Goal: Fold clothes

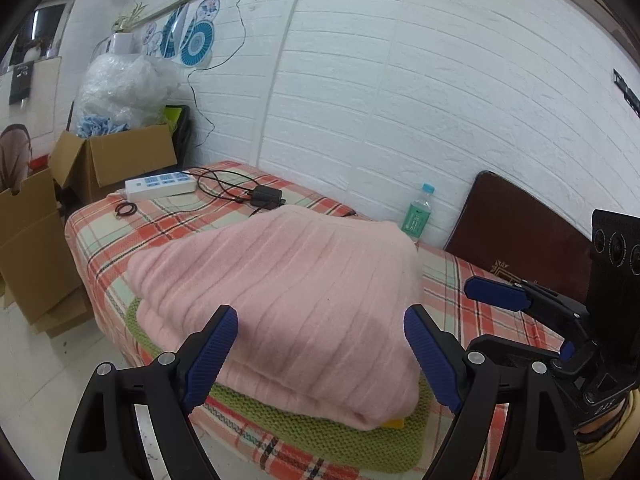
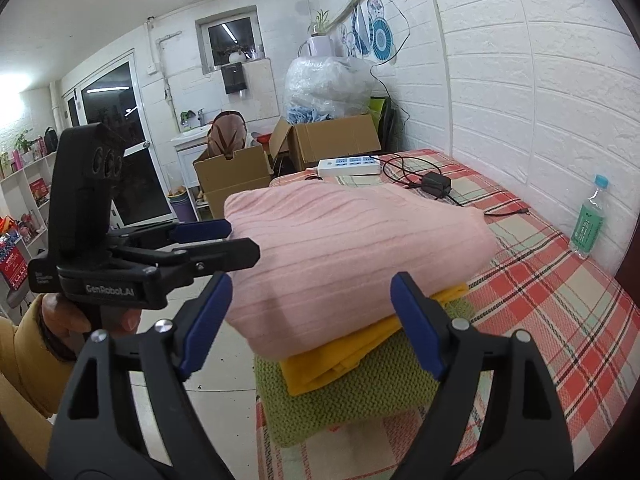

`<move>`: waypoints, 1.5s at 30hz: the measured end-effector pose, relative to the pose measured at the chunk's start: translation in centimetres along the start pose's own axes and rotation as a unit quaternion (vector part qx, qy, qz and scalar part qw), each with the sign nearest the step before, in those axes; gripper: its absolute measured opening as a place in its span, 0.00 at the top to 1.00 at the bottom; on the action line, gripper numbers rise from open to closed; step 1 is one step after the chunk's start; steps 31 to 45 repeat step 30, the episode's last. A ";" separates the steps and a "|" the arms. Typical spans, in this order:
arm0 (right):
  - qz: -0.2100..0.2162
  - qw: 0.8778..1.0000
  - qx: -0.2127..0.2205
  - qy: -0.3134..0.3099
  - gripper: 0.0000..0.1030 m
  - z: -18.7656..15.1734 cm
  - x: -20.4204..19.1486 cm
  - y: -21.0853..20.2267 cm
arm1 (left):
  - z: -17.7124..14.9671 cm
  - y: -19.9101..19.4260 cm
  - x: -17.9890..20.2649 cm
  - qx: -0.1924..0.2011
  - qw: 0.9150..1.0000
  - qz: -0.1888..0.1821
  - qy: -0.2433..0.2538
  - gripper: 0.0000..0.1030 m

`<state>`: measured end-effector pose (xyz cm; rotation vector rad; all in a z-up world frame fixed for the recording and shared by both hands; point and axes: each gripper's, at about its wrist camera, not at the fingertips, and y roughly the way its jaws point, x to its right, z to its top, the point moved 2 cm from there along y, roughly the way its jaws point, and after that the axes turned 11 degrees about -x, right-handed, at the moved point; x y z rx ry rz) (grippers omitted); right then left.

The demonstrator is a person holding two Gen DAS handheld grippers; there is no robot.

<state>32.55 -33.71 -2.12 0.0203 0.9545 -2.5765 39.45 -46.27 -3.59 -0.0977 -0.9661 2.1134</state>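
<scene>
On the plaid-covered bench (image 1: 104,240), a folded pink sweater (image 1: 288,300) tops a stack, mostly hiding the yellow garment (image 2: 340,356) beneath, while left gripper (image 1: 320,356) and right gripper (image 2: 310,324) hover wide apart, empty, at its near edge.

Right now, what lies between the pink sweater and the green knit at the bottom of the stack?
A folded yellow garment lies between the pink sweater and the green knit, clearest in the right wrist view.

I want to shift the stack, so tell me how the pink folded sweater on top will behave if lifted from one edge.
The pink sweater looks like soft ribbed knit, so it would probably sag and unfold. It seems bulky yet light. Resting loosely on the yellow garment, it may slide off when pushed.
</scene>
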 end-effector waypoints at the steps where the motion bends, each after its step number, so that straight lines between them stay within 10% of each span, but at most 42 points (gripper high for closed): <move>1: -0.005 1.000 0.000 0.000 0.18 -0.2 0.0 -0.1 | -0.2 -0.1 0.2 0.000 1.000 0.001 -0.001 0.15; 45: 0.003 1.000 0.014 0.017 0.18 -1.7 -0.4 -2.1 | -3.4 -3.3 3.4 0.021 0.999 0.022 0.012 0.17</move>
